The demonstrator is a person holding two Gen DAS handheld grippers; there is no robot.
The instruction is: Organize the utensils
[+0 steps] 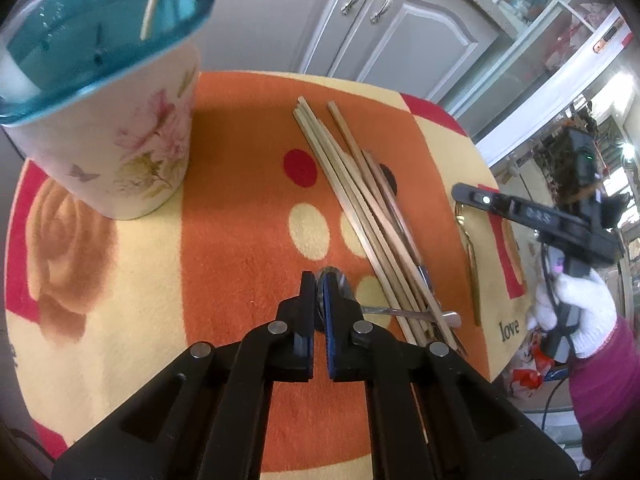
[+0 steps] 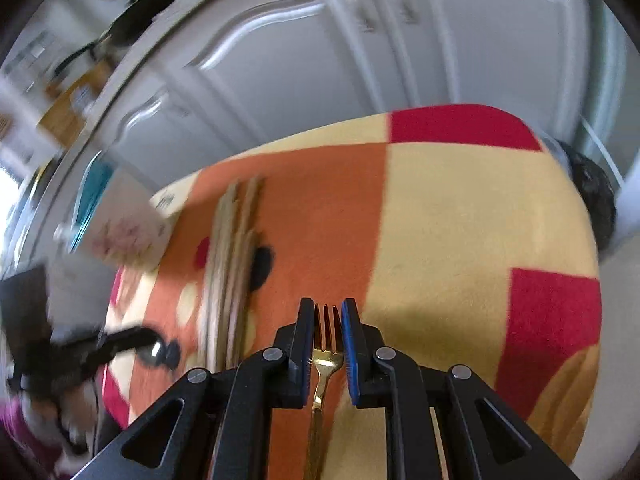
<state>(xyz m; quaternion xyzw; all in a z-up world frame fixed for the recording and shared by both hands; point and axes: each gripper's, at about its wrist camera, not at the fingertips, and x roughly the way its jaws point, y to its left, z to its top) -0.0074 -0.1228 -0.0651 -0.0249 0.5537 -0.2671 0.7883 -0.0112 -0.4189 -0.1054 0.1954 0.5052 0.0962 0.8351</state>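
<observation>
The left gripper pinches a steel spoon beside slim wooden chopsticks; the right gripper clamps a gold fork over fuzzy cloth.

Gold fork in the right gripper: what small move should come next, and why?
Probably lift the gold fork straight up: the right gripper is closed on its head, and the floral cup, already holding one chopstick, has a tall rim.

Showing orange, cream and red blocks with red, cream and black dots on the cloth. Wearing pink flowers and a teal rim on the white holder. Gleaming gold on the fork; tan on the chopsticks.
</observation>
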